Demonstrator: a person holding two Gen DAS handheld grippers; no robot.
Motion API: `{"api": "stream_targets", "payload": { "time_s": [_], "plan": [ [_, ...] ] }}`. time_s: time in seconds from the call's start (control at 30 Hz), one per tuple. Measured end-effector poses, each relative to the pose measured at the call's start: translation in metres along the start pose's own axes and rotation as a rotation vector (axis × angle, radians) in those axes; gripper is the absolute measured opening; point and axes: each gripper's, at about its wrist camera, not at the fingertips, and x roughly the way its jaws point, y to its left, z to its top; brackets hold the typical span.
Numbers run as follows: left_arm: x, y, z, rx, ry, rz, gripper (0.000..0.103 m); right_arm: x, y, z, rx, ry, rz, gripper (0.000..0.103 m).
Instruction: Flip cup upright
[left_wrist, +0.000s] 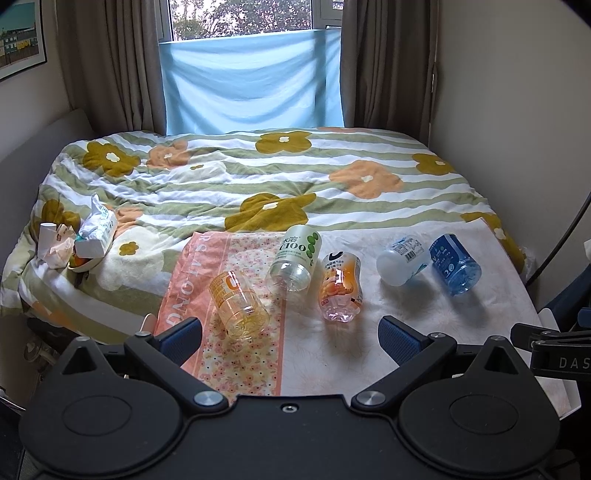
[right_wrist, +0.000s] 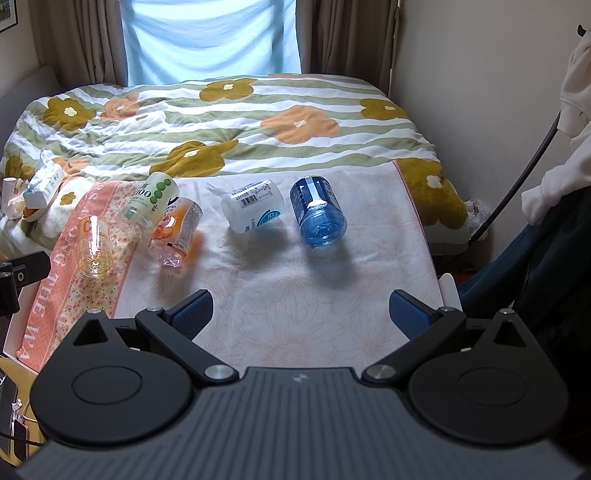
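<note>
Several cut-bottle cups lie on their sides on a cloth on the bed. From left: a clear orange-print cup (left_wrist: 238, 304) (right_wrist: 95, 246), a green-label "100" cup (left_wrist: 295, 260) (right_wrist: 151, 199), an orange cartoon-label cup (left_wrist: 340, 288) (right_wrist: 177, 230), a white cup (left_wrist: 402, 260) (right_wrist: 253, 206), and a blue cup (left_wrist: 455, 264) (right_wrist: 318, 211). My left gripper (left_wrist: 290, 334) is open and empty, just short of the orange-print cup. My right gripper (right_wrist: 301, 312) is open and empty, well short of the white and blue cups.
A pink patterned cloth (left_wrist: 236, 362) and a white cloth (right_wrist: 280, 295) cover the near bed. A tissue pack (left_wrist: 96, 232) and crumpled papers (left_wrist: 55, 243) sit at the left. A flowered quilt (left_wrist: 258, 177) lies behind. A wall and cable (right_wrist: 524, 166) are at the right.
</note>
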Motion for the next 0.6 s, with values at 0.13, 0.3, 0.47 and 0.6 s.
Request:
{"api": "stream_targets", "payload": {
  "time_s": [0.13, 0.3, 0.47, 0.6],
  "plan": [
    [-0.002, 0.003, 0.003, -0.003, -0.002, 0.0, 0.103, 0.001, 0.004, -0.001, -0.001, -0.004, 0.001, 0.103],
    [0.001, 0.006, 0.006, -0.015, 0.003, -0.002, 0.103, 0.002, 0.005, 0.003, -0.002, -0.002, 0.005, 0.103],
    [0.005, 0.006, 0.008, -0.022, 0.01, -0.001, 0.103, 0.006, 0.005, 0.008, -0.006, 0.003, 0.007, 0.103],
    [0.009, 0.009, 0.01, -0.035, 0.018, 0.006, 0.103, 0.009, 0.006, 0.009, -0.013, 0.004, 0.009, 0.103]
  ]
}}
